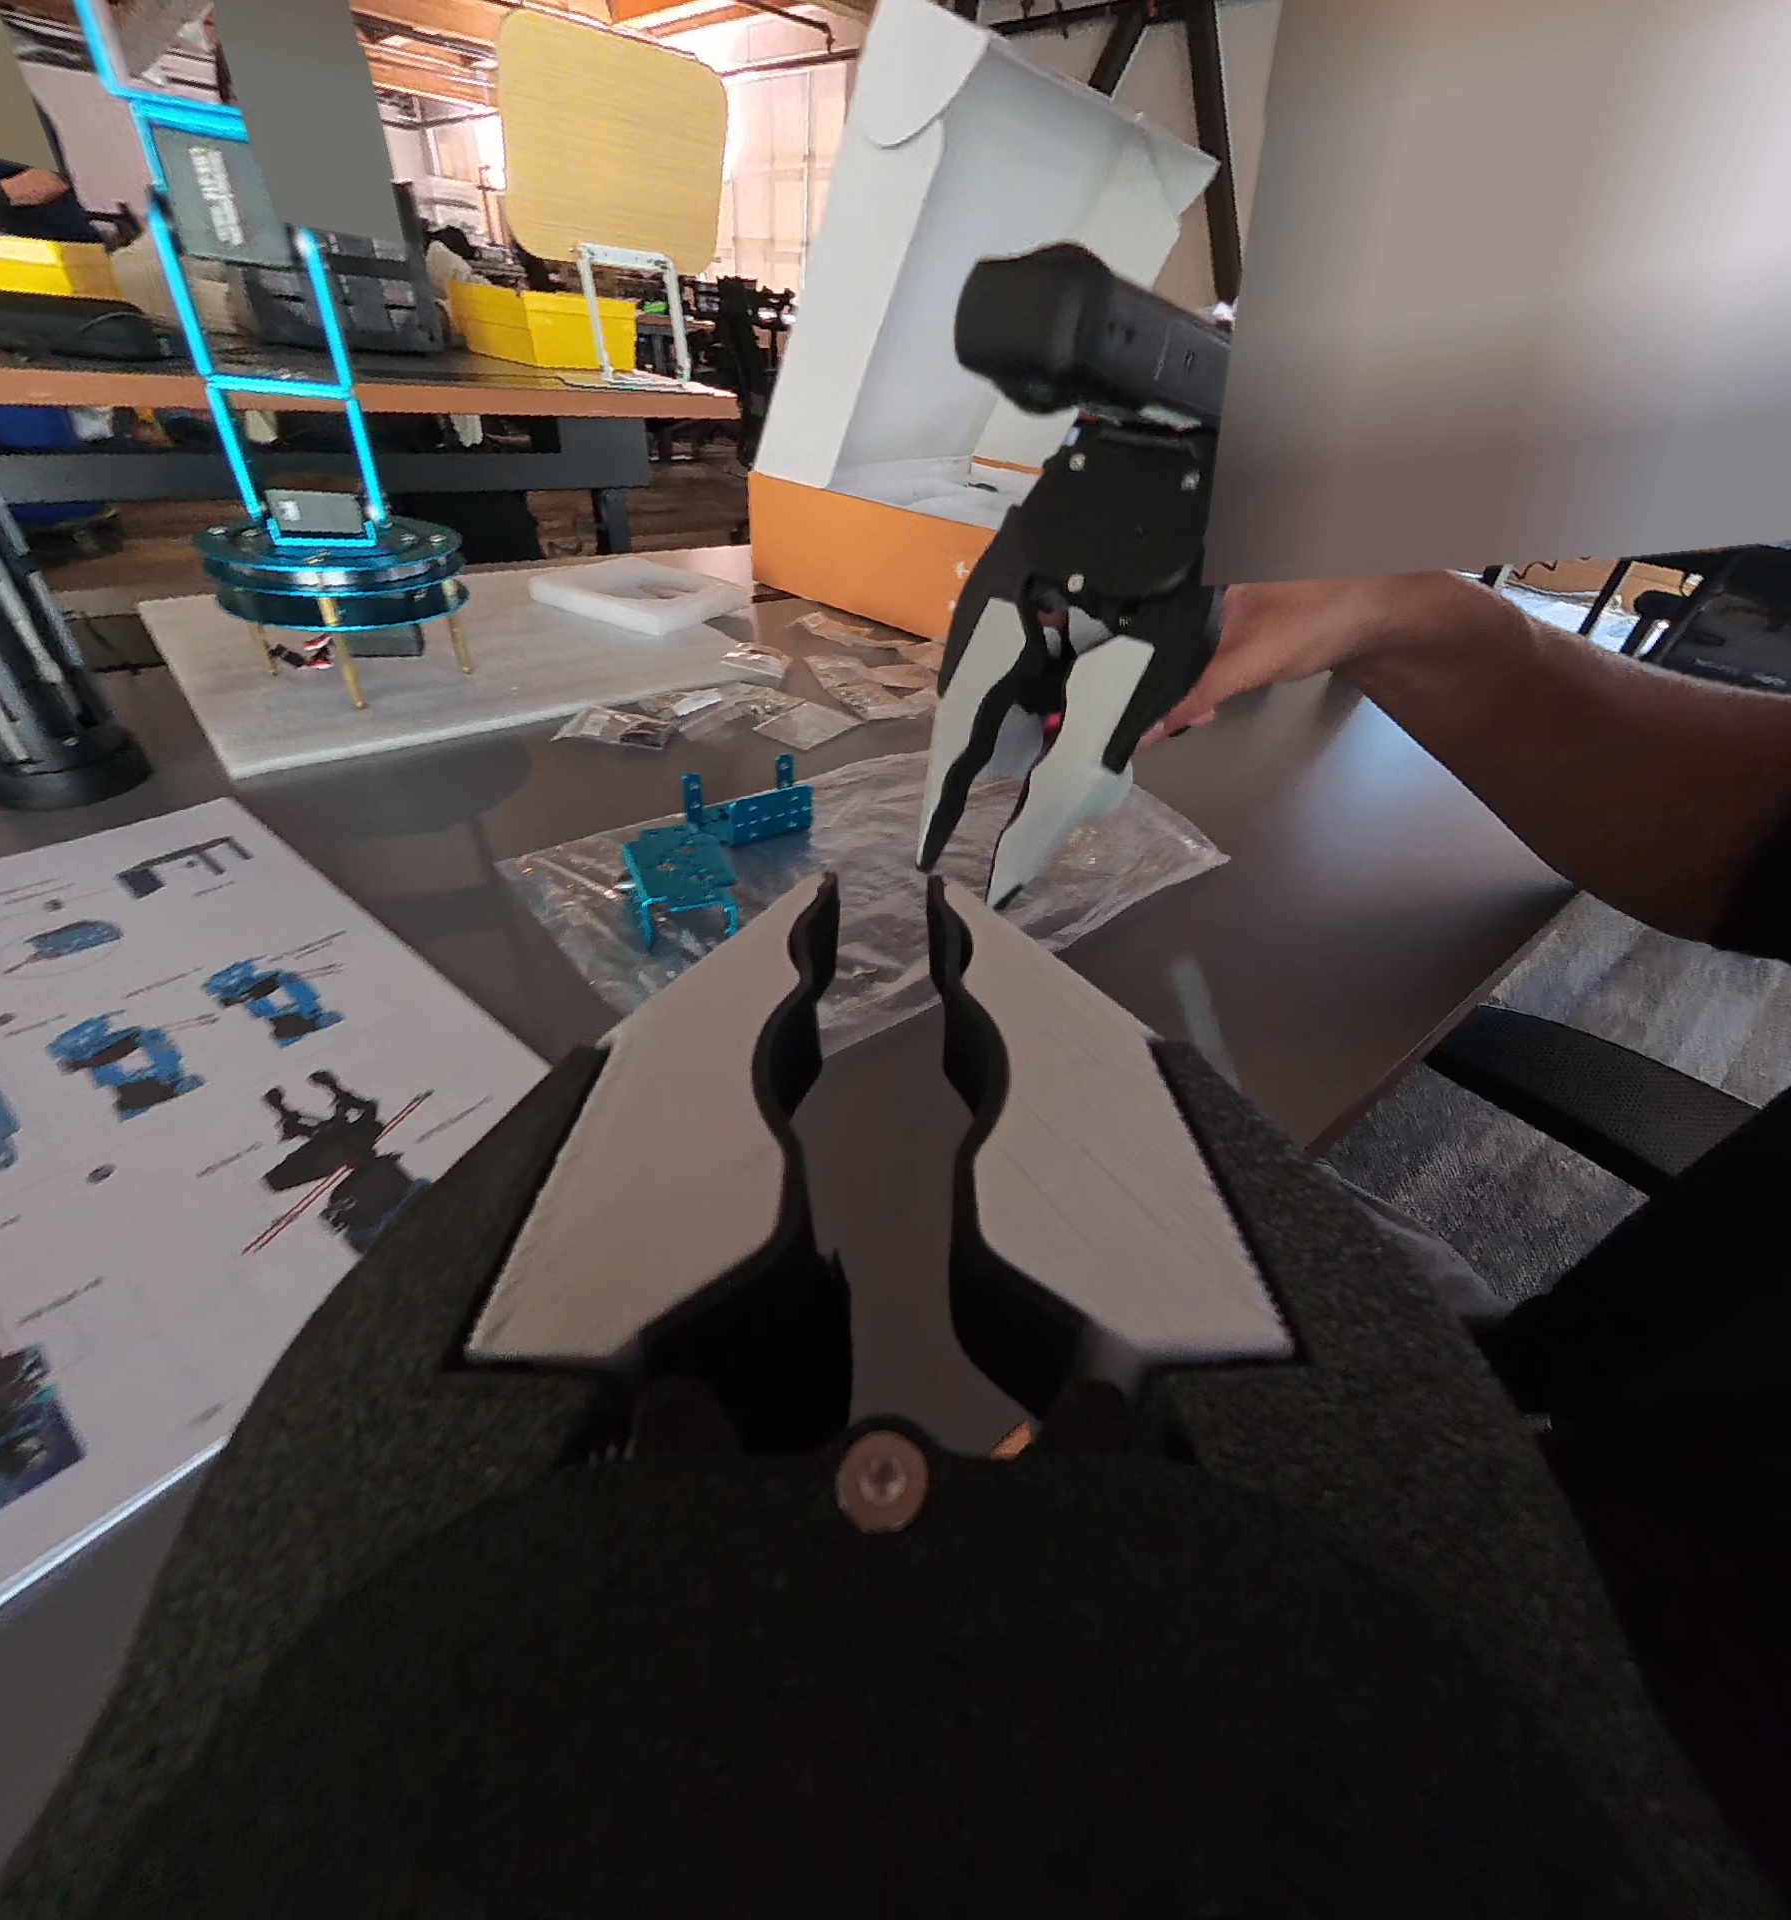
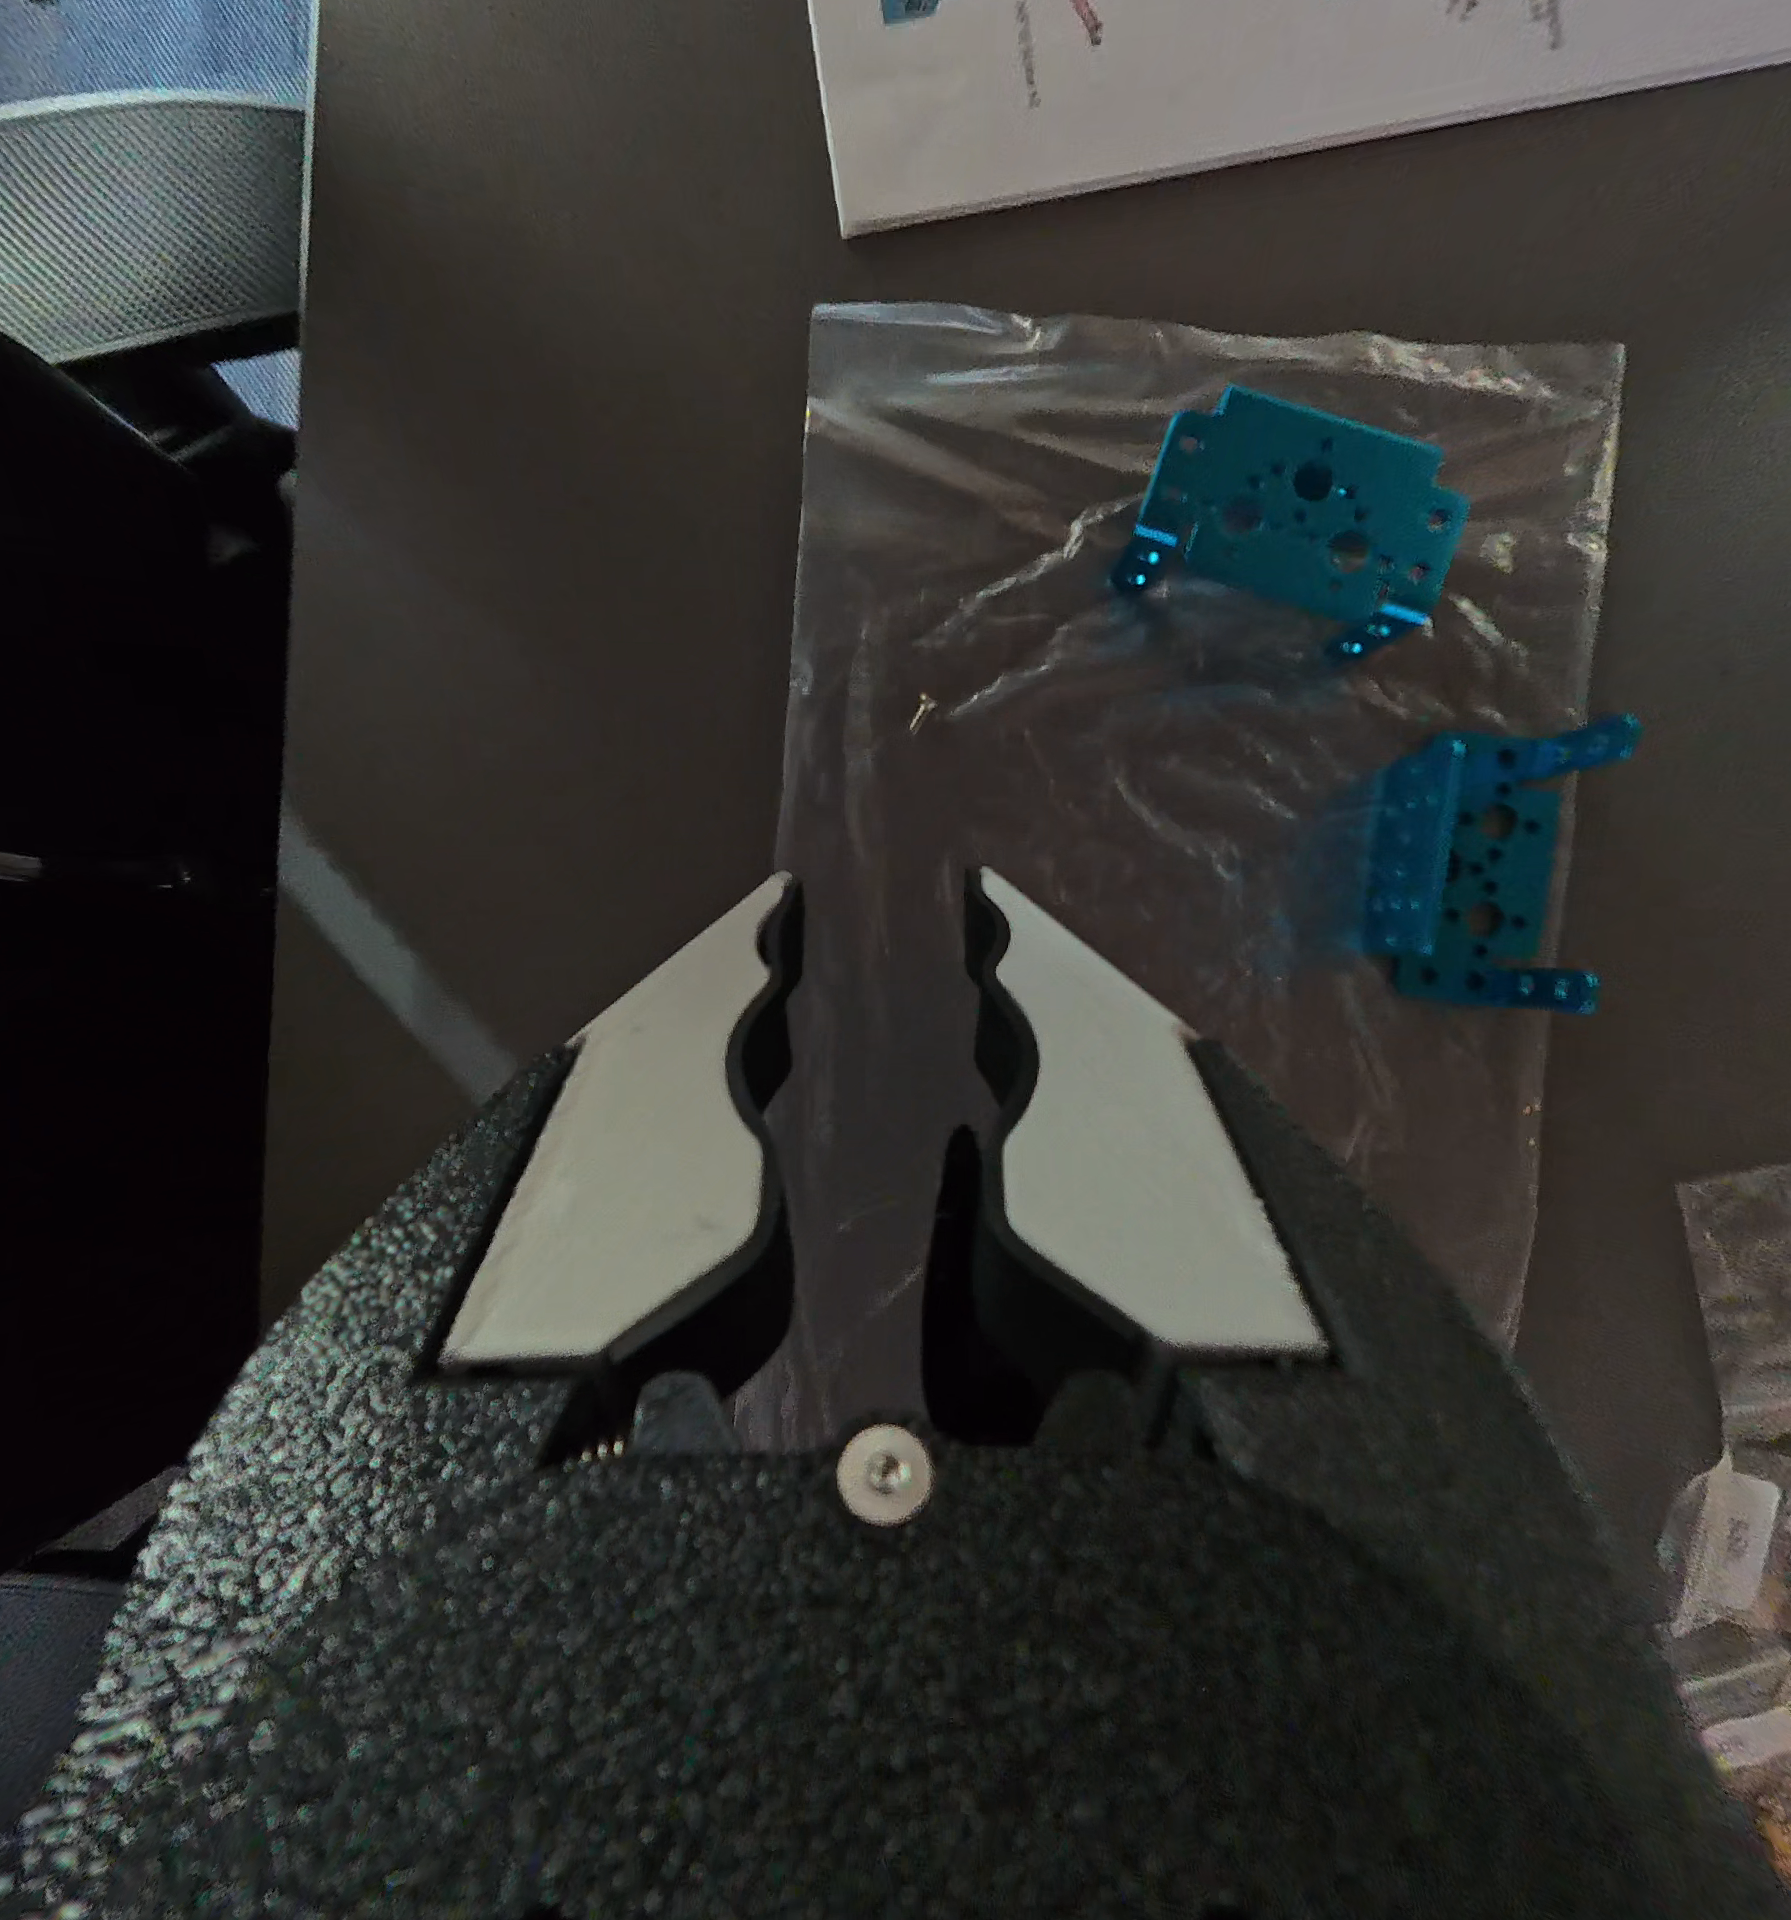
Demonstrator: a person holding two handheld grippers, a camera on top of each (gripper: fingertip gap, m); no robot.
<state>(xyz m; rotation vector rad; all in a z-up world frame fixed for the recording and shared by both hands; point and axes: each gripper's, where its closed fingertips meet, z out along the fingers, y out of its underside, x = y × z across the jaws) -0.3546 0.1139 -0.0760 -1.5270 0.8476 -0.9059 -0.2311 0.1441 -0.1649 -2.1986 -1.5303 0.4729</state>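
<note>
My left gripper is open by a narrow gap and empty, held over a flat clear plastic bag on the dark table. Two blue perforated metal brackets lie on the bag's left part: one flat, one just behind it. My right gripper points down at the bag just beyond my left fingertips, held by a person's hand. In the right wrist view my right gripper is open and empty above the bag. The brackets lie to its right, and a tiny screw lies ahead.
A printed instruction sheet lies left. A blue robot base stands on a white foam sheet behind. Small parts bags, a white foam piece and an open orange-and-white box lie beyond. The table edge and a chair are near. My hands' fingertips stand some 15 cm from each other.
</note>
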